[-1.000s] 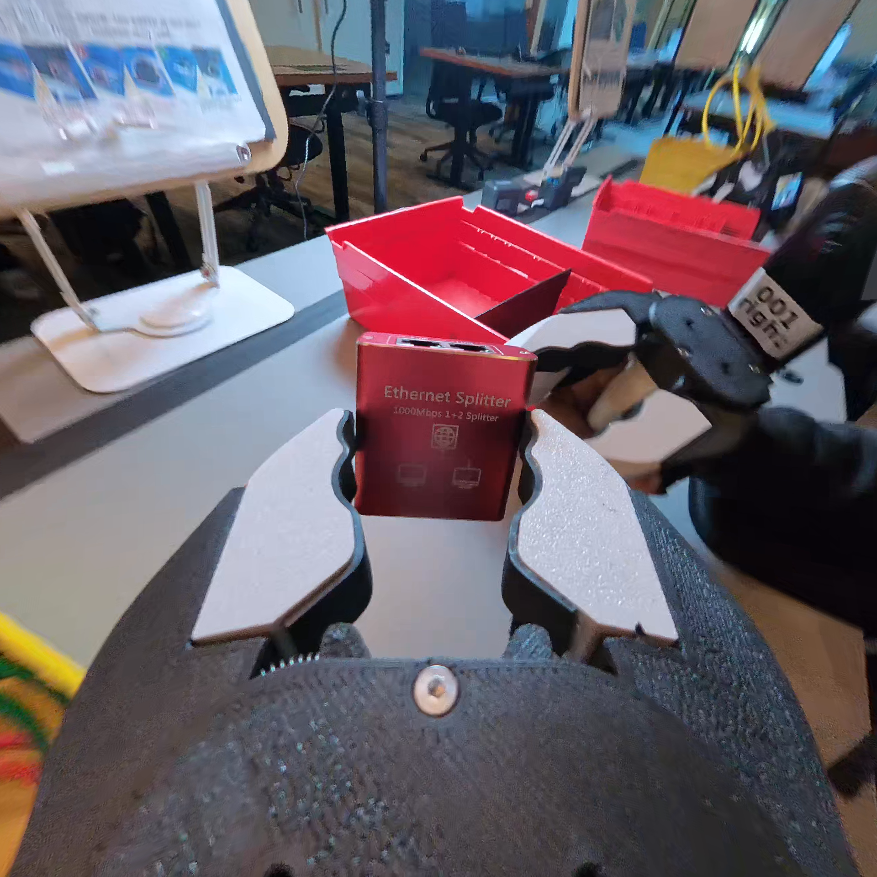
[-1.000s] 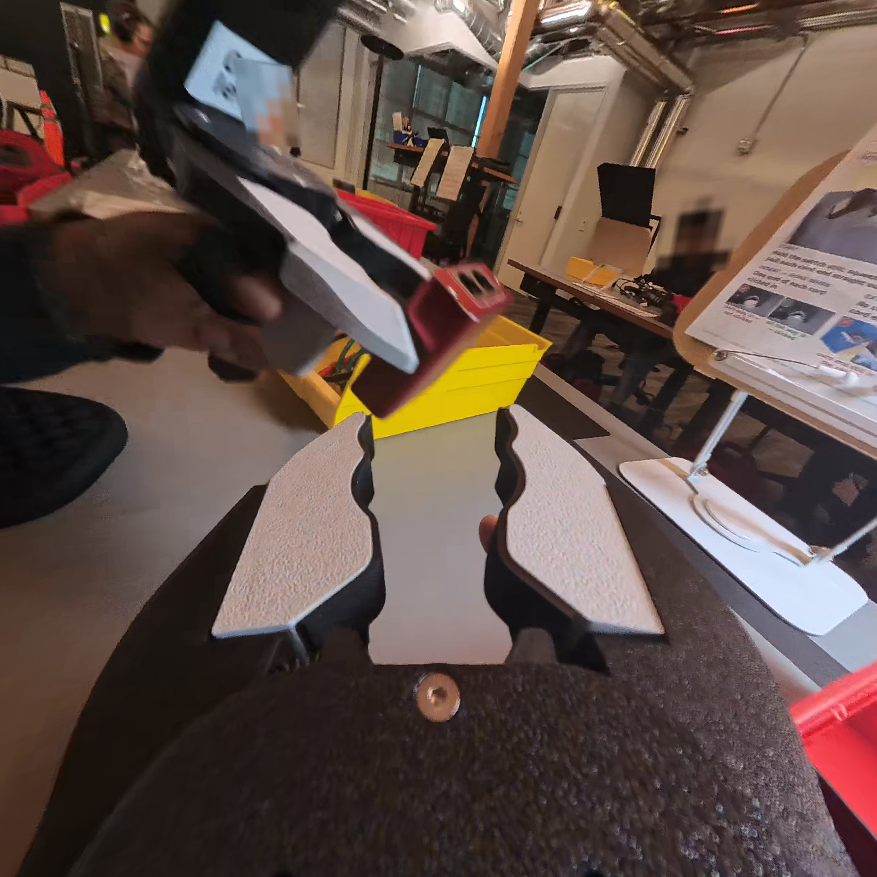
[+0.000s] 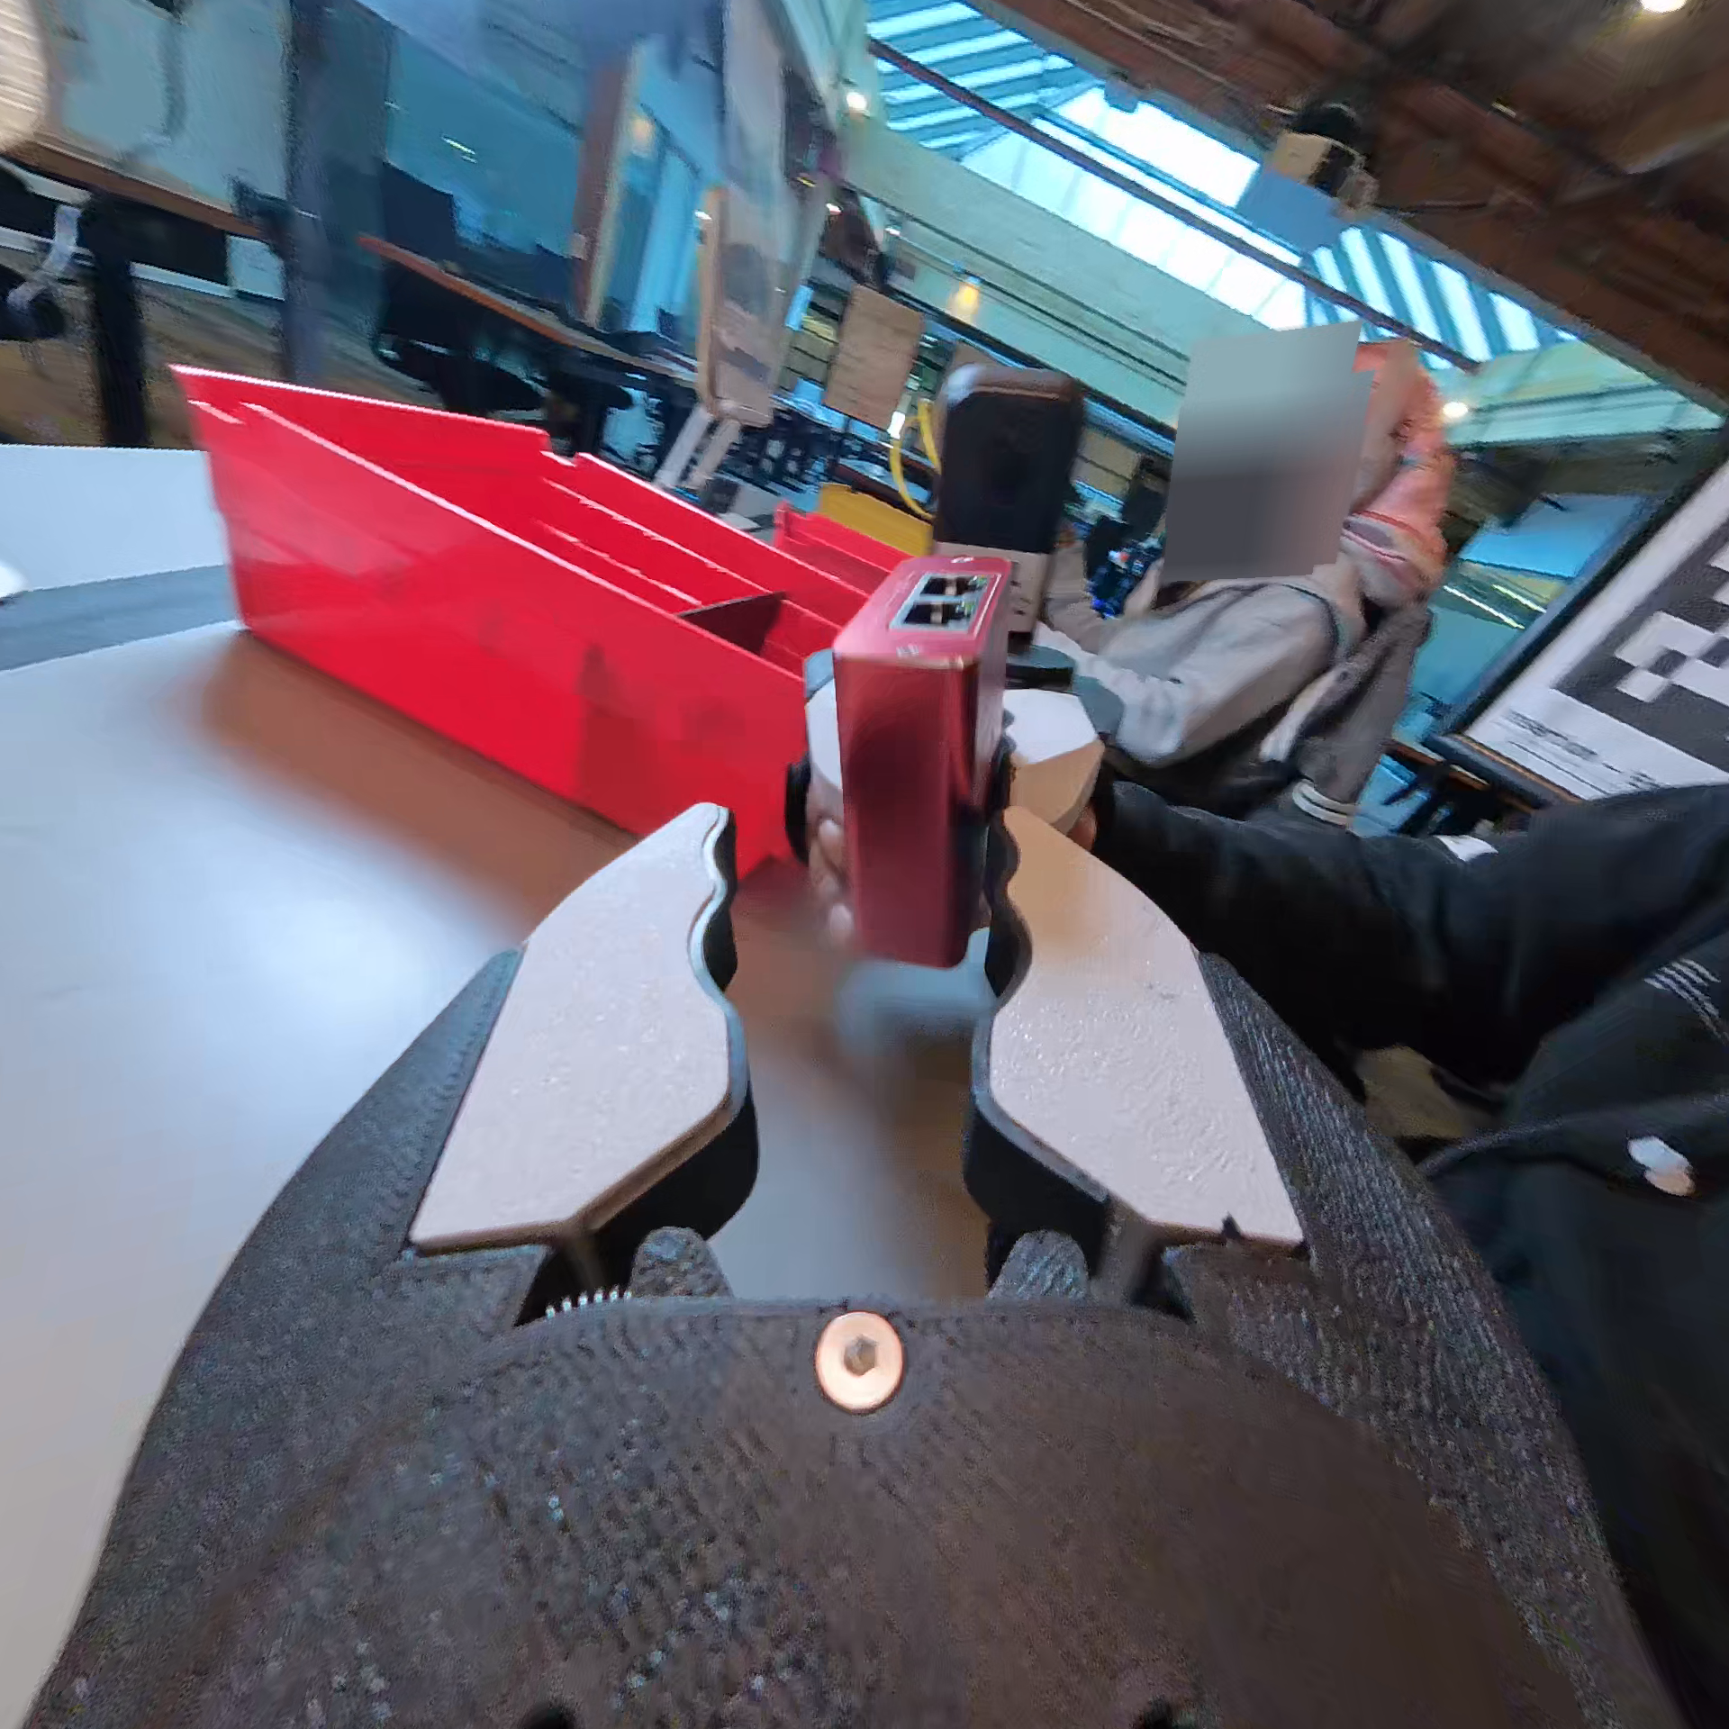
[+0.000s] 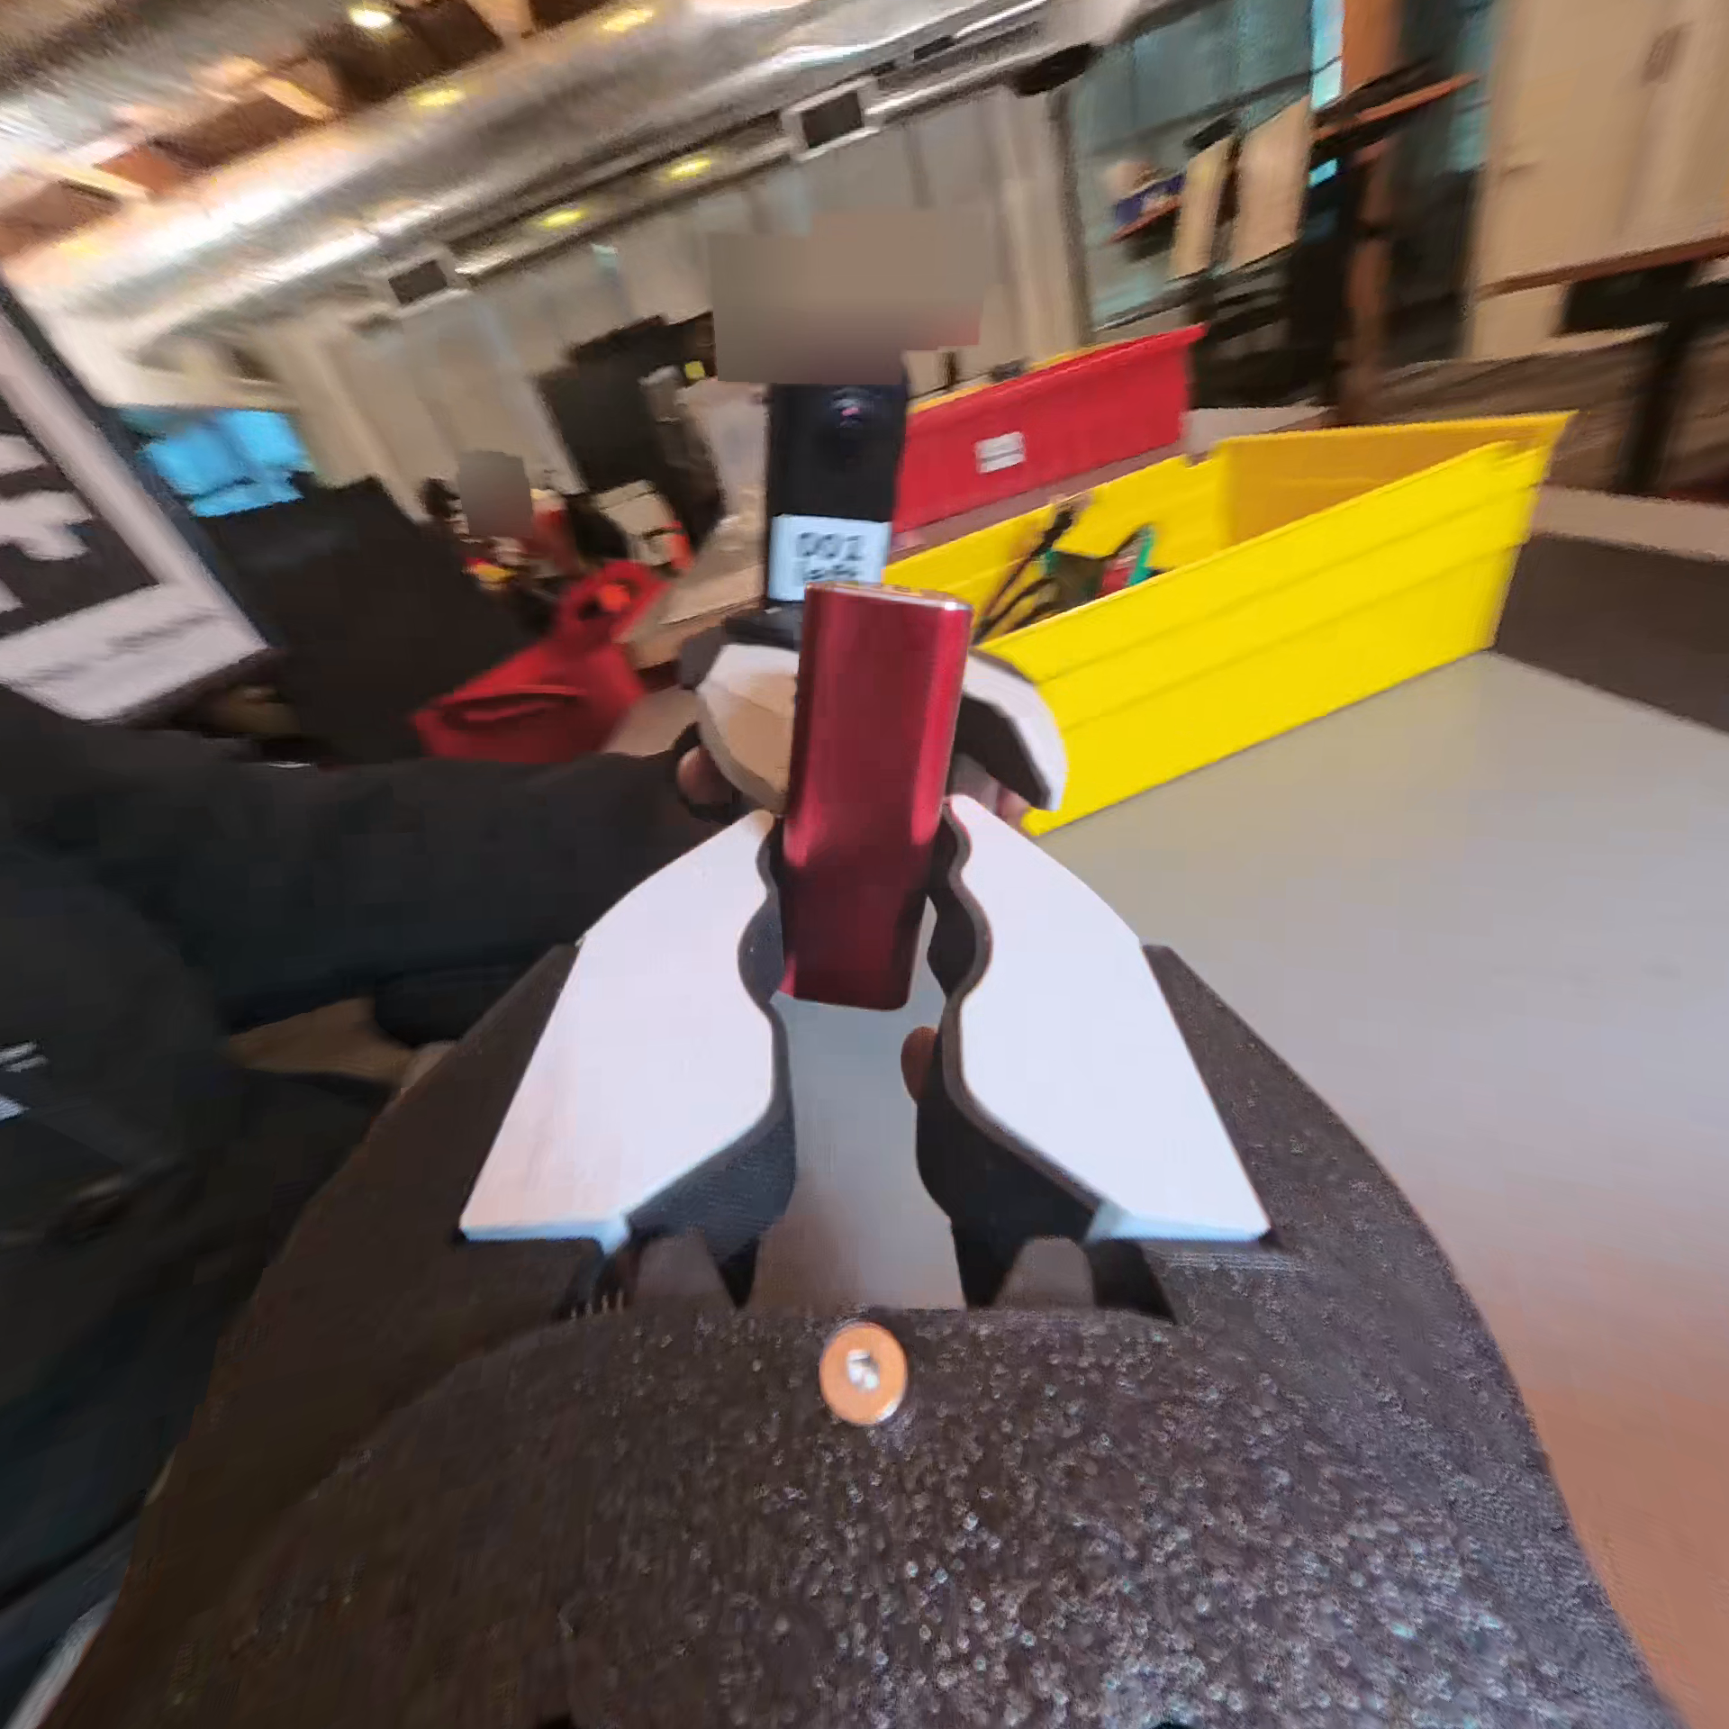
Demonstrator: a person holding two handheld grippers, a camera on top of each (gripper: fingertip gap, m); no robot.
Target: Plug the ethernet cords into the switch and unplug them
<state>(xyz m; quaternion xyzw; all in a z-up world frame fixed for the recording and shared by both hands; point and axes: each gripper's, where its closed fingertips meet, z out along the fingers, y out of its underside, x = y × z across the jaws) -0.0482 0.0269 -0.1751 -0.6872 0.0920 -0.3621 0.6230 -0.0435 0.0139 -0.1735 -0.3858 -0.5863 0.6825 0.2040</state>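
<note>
A red switch [image 4: 870,795] stands upright in mid-air at the centre of the right wrist view. Its long axis runs top to bottom of the frame. The right gripper [image 4: 861,823] is closed on its lower half, one white finger pressed to each broad face.

In the left wrist view the switch sits just right of centre, and its two ports [image 3: 940,599] show at the top end, facing up and away from both claws. The left gripper [image 3: 865,823] is spread wide around the same switch. A clear gap shows at its left finger. Its right finger is close beside the switch or just touching; I cannot tell which. It grips nothing.

So the two claws meet at the switch from opposite sides. The right one carries it and the left one is free. No cord is held by either. To my reading, a plug must come down onto the ports along the long axis, and the free left claw is the one placed to bring it.

A grey table [image 4: 1403,936] lies below. A yellow bin [image 4: 1263,608] at the upper right of the right view holds dark, blurred shapes that may be cords. A red bin [image 3: 468,561] fills the left middle of the left view. A person in a pale jacket [image 3: 1216,674] sits at the upper right there.
</note>
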